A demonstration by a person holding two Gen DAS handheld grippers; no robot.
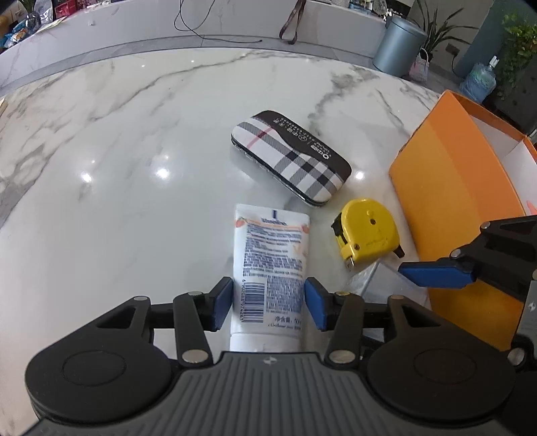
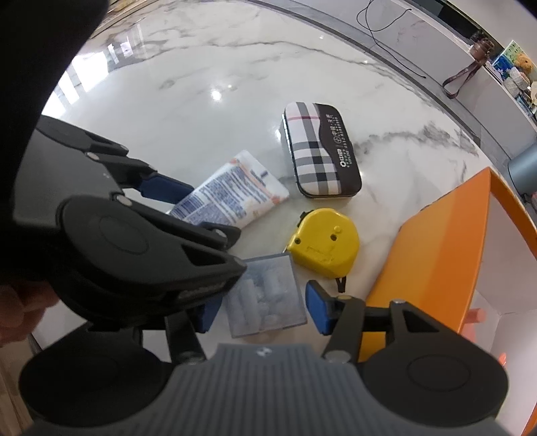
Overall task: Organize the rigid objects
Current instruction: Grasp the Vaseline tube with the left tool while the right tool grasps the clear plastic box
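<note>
A white hand-cream tube (image 1: 270, 255) lies flat on the marble table (image 1: 117, 151), cap end toward me. My left gripper (image 1: 268, 303) straddles it, and both blue pads touch its sides. In the right wrist view the tube (image 2: 231, 194) shows under the left gripper's blue finger (image 2: 164, 189). My right gripper (image 2: 261, 313) stands over a small clear plastic box (image 2: 265, 298) with white rolls inside. A thin gap shows at its right pad (image 2: 317, 312), and the left gripper's body partly hides the other pad. A yellow tape measure (image 1: 367, 231) (image 2: 324, 243) and a plaid case (image 1: 292, 157) (image 2: 319, 151) lie just beyond.
An open orange box (image 1: 453, 201) (image 2: 436, 251) with a white inside stands at the right, close to the right gripper's finger (image 1: 436, 273). A grey bin (image 1: 397, 47) and a black cable (image 1: 201, 30) lie past the table's far edge. A hand (image 2: 16, 302) shows at the left.
</note>
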